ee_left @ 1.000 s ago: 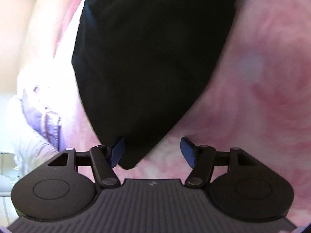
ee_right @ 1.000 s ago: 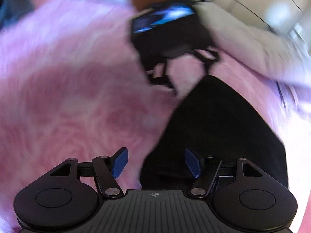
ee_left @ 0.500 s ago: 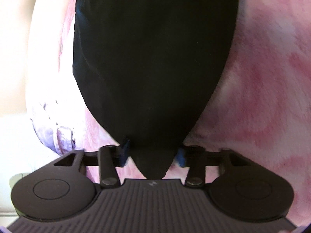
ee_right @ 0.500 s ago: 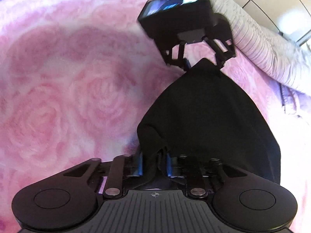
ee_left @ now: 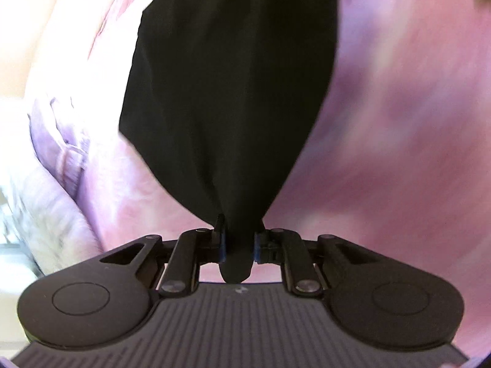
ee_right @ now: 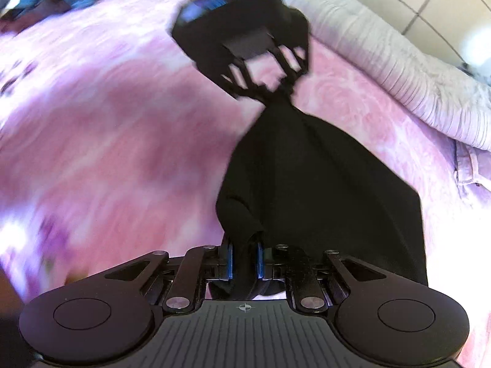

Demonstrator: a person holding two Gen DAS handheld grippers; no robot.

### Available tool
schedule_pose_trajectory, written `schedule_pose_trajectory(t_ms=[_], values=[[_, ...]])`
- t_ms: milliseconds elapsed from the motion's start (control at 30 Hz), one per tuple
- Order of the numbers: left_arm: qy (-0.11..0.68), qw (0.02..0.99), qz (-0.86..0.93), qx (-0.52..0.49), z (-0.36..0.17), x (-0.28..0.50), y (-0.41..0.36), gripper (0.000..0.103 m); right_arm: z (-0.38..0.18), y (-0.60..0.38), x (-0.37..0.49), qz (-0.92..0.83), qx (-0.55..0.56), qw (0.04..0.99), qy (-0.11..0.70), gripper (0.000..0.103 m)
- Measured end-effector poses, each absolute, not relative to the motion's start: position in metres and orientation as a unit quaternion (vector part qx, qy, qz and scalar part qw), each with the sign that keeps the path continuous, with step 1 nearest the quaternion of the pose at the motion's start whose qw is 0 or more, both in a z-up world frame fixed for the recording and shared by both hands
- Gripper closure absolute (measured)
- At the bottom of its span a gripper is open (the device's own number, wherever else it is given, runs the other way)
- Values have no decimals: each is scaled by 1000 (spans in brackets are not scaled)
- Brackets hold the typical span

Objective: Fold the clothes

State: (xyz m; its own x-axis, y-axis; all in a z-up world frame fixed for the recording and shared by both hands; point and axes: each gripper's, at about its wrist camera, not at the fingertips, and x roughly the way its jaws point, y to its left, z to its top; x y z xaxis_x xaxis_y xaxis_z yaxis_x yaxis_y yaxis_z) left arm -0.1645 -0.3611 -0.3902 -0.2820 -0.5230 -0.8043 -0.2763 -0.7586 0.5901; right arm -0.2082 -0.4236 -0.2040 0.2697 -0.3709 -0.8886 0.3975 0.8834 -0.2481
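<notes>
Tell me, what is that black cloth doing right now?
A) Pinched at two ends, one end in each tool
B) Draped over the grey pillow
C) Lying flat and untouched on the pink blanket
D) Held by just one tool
A: the left tool and the right tool are each shut on an end of the black cloth, which stretches between them above the pink blanket.

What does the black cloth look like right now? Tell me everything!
The black cloth is plain, soft, matte fabric without any pattern. It is bunched at two ends: the left gripper pinches one and the right gripper pinches the other, jaws shut. Between them it spreads wide over the pink rose blanket.
</notes>
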Motion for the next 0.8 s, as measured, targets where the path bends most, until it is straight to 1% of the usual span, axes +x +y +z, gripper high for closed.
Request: schedule_pose_trajectory(t_ms=[133, 200, 300, 333, 367, 433, 500, 567, 633, 733, 800], values=[[-242, 117, -752, 601, -374, -208, -279, 91, -200, -386, -258, -212, -1, 777, 593, 89], [-205, 131, -762, 600, -372, -234, -247, 89, -204, -372, -280, -205, -12, 763, 613, 88], [-176, 150, -765, 601, -375, -264, -218, 86, -214, -355, -300, -211, -45, 743, 633, 83], [-163, 158, -767, 600, -375, -264, -217, 83, -218, -350, -302, -215, -52, 737, 638, 78], [-146, 164, -770, 600, -374, -263, -219, 81, -221, -347, -302, -224, -47, 731, 643, 75], [-116, 176, -779, 591, -374, -240, -221, 76, -226, -341, -297, -252, -28, 716, 650, 57], [-93, 182, -795, 572, -376, -218, -226, 76, -228, -332, -293, -299, -6, 699, 650, 51], [-88, 184, -809, 552, -370, -198, -222, 74, -226, -328, -289, -355, 21, 686, 635, 48], [-90, 186, -821, 532, -367, -181, -218, 69, -224, -325, -286, -400, 45, 680, 614, 43], [-104, 196, -833, 507, -370, -161, -220, 64, -223, -321, -287, -431, 66, 690, 577, 41], [-112, 212, -837, 492, -374, -156, -216, 63, -223, -319, -287, -452, 81, 696, 552, 41]])
